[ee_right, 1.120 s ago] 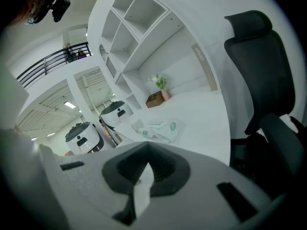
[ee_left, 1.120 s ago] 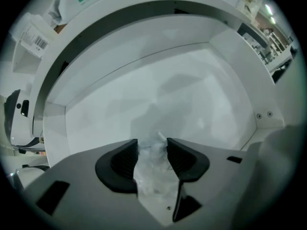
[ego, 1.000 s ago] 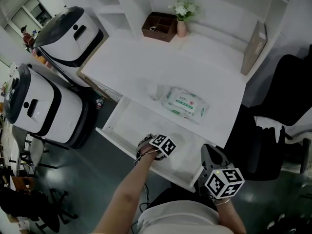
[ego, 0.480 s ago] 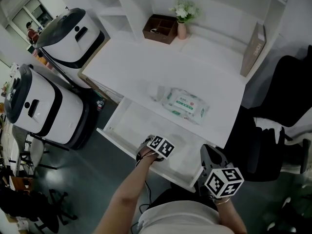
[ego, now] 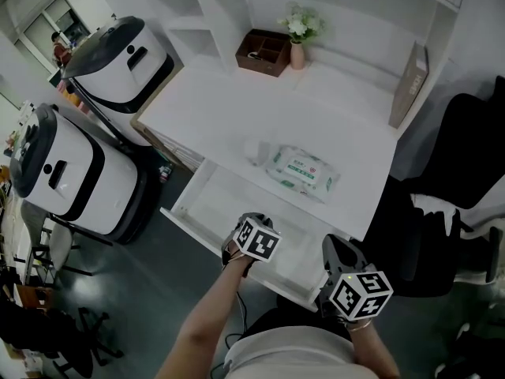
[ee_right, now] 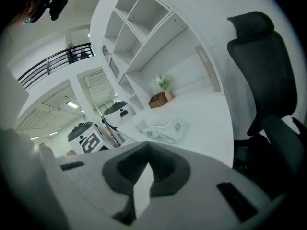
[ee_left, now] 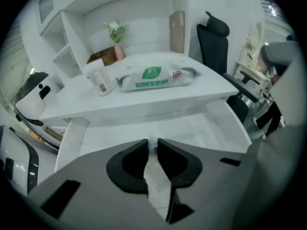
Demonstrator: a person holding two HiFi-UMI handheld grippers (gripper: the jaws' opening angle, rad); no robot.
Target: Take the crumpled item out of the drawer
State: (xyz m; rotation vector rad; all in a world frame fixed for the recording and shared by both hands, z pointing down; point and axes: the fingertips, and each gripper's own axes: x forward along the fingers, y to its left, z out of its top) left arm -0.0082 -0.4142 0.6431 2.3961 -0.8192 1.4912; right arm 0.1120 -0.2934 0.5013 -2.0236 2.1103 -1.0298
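The white drawer (ego: 217, 189) stands pulled out below the desk top. My left gripper (ego: 252, 229) hangs over the drawer's front middle, with its marker cube hiding the jaws in the head view. In the left gripper view its jaws (ee_left: 152, 143) are shut on a white crumpled item (ee_left: 155, 175), a scrap of which pokes out past the tips. The drawer floor (ee_left: 192, 128) lies beyond them. My right gripper (ego: 347, 279) is held off the drawer's front right corner, away from the item. Its jaws (ee_right: 147, 164) look shut with nothing in them.
A pack of wet wipes (ego: 302, 170) and a small white bottle (ego: 252, 150) lie on the desk top just behind the drawer. A brown box (ego: 264, 52), a flower vase (ego: 297, 42) and a book (ego: 412, 73) stand further back. Black chair (ego: 465, 212) at right, white machines (ego: 63, 176) at left.
The left gripper's marker cube has tilted and looks slightly larger, as if raised a little over the drawer front. The right gripper has stayed where it was.
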